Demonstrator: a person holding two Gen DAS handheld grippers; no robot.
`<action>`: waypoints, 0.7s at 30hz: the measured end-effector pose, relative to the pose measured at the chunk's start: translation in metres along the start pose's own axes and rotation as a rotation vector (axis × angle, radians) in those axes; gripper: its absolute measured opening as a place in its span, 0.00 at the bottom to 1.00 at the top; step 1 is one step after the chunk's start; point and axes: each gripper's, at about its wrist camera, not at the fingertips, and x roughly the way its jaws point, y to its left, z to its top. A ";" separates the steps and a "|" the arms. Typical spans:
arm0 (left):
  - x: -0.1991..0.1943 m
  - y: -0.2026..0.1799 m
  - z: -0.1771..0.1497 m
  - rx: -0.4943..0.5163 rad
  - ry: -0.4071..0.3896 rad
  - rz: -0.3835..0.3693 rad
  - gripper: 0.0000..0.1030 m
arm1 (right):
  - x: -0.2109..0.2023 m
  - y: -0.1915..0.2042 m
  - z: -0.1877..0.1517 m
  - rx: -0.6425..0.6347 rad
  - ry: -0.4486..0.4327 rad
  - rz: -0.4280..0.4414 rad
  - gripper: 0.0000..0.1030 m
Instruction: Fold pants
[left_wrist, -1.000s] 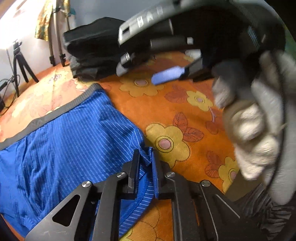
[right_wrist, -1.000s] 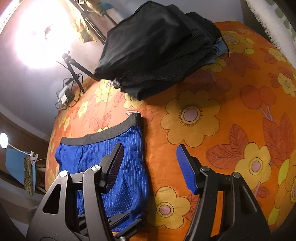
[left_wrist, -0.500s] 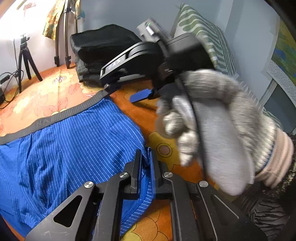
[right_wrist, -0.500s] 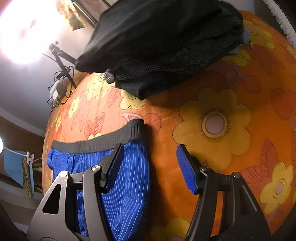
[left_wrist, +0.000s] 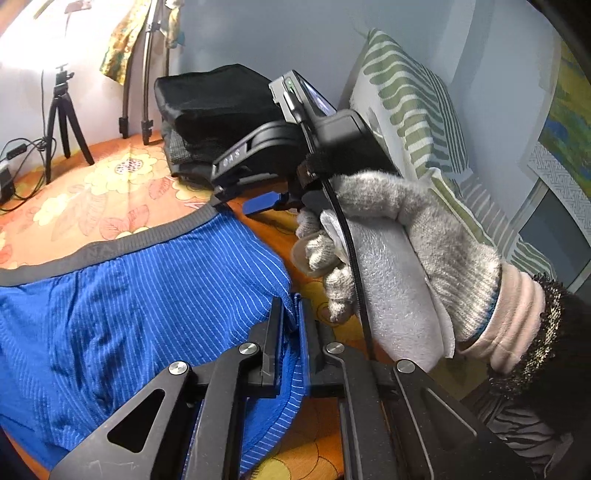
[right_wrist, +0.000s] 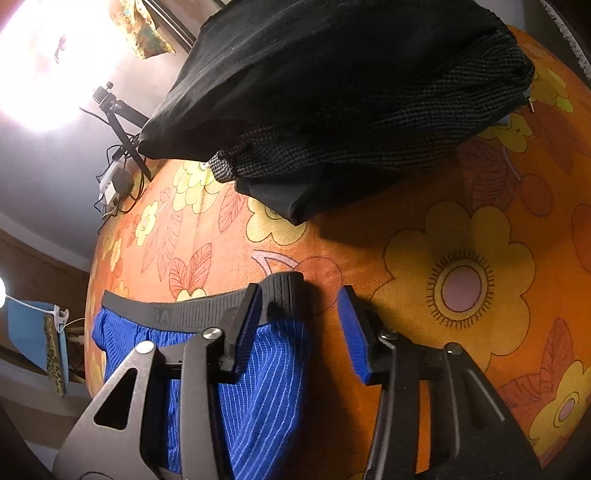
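Waistband first, we judged: the blue pinstriped shorts with the grey elastic waistband lay flat on the orange flower-patterned bedspread, and the step in hand was taking hold of their waistband corner. Our left gripper was nearly closed, pinching the blue leg hem between its pads. Our right gripper stood wide open, holding nothing, straddling that corner with one blue pad over the grey band and the other on bare bedspread. Our gloved right hand gripped its handle.

To do this well, we thought the right jaws should sink low enough to catch both layers of elastic (a pinch of only the top layer would let the fold skew), then close squarely across the band.

A stack of folded black and dark grey garments sat near the corner, toward the far edge of the bedspread, so any lift should stay clear of it. The green-striped white pillow closed off the right side; open bedspread lay to the left, toward the small black tripod.
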 end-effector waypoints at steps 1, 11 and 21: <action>-0.002 0.001 0.000 -0.002 -0.003 0.002 0.06 | 0.001 0.000 0.000 0.001 0.003 0.004 0.37; -0.019 0.009 -0.003 -0.015 -0.031 0.008 0.05 | 0.000 0.010 0.000 0.021 -0.020 0.032 0.09; -0.054 0.016 -0.003 -0.033 -0.098 -0.013 0.05 | -0.052 0.048 0.006 -0.035 -0.181 0.030 0.07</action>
